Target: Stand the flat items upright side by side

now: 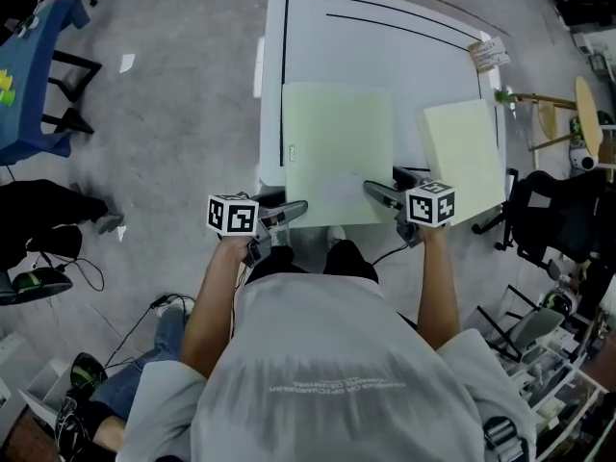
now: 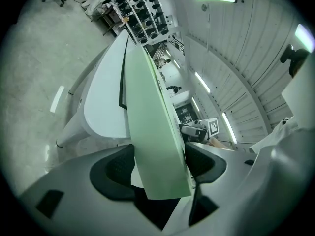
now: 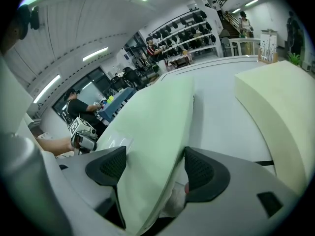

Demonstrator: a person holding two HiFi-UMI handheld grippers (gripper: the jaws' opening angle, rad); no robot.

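Jaws of my left gripper (image 1: 289,208) and right gripper (image 1: 377,191) both pinch the pale green flat foam sheet (image 1: 337,142) where it overhangs the near edge of the white table (image 1: 423,56), its long axis running toward the far edge.

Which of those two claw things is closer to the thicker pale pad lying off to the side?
Right. The right gripper grips the green sheet at its near edge, just beside the pale pad; the left gripper grips that sheet's opposite corner, farther away.
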